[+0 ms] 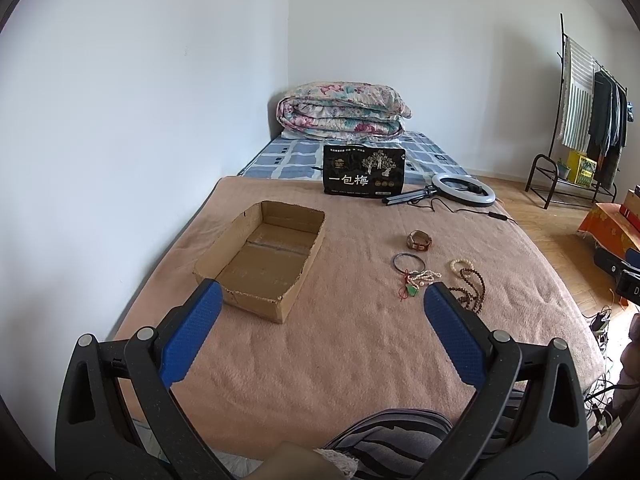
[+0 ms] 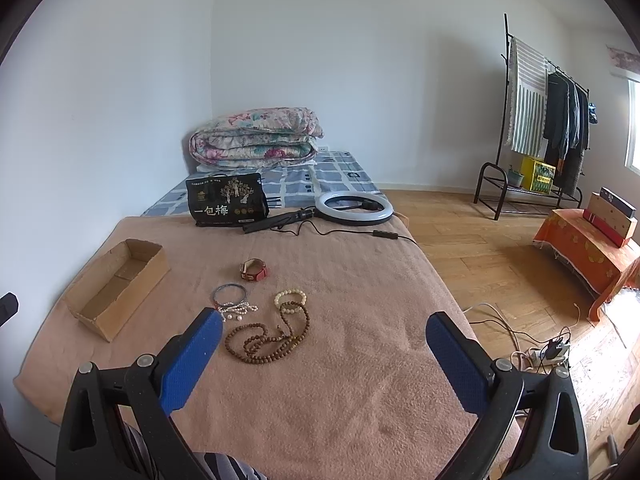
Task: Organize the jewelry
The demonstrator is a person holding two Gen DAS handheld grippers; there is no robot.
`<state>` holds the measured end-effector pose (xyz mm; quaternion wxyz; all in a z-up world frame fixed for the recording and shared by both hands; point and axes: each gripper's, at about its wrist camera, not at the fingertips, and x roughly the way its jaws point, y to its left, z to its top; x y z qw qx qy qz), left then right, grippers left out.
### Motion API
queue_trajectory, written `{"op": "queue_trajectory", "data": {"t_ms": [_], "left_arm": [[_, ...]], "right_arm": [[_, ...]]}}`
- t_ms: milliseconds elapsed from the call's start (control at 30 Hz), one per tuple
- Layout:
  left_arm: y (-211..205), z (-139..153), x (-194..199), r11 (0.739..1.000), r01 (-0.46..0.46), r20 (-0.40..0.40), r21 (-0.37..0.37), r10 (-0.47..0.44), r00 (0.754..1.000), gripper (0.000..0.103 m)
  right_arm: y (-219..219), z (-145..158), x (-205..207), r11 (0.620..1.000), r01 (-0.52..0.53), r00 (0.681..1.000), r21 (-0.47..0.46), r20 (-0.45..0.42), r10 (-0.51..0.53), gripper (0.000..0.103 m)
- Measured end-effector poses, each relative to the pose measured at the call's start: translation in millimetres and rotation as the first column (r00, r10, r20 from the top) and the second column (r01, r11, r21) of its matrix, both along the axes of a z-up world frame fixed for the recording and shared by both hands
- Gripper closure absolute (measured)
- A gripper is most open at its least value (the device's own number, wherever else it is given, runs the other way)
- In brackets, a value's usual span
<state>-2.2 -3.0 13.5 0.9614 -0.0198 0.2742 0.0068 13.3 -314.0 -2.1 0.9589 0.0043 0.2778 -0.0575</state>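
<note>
Left wrist view: the left hand-held gripper (image 1: 322, 300) is hovering above the bed's pink blanket (image 1: 340, 360) with its blue fingers spread wide and holding nothing. An open cardboard box (image 1: 262, 258) is lying empty just ahead on the left — presumably the destination for the jewelry. The pieces are sitting loose to the right of the box: a red-strapped watch (image 1: 419, 240), a thin bangle (image 1: 408, 262), a pearl strand with a green pendant (image 1: 420, 280) and a dark bead necklace (image 1: 470, 288). Right wrist view: the right hand-held gripper (image 2: 324, 326) is likewise hanging spread and empty, its left finger nearing the pearl strand (image 2: 238, 311). The dark bead necklace (image 2: 268, 338) is lying coiled between the fingers' line of reach — likely the first pickup. A cream bead bracelet (image 2: 290, 300) is touching it; the box (image 2: 116, 288) is sitting well apart to the left.
</note>
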Motion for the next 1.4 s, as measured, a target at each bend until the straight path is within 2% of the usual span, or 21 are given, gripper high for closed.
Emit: {"op": "queue_trajectory", "data": {"t_ms": [1400], "left_arm": [[-0.9,3.6,1.9,1.000,0.003,0.003,0.000,-0.003,1.000,0.001]], "right_arm": [[-1.6,-1.5,2.6,1.000,0.005,1.000,0.015,-0.016,-0.004,0.000]]}}
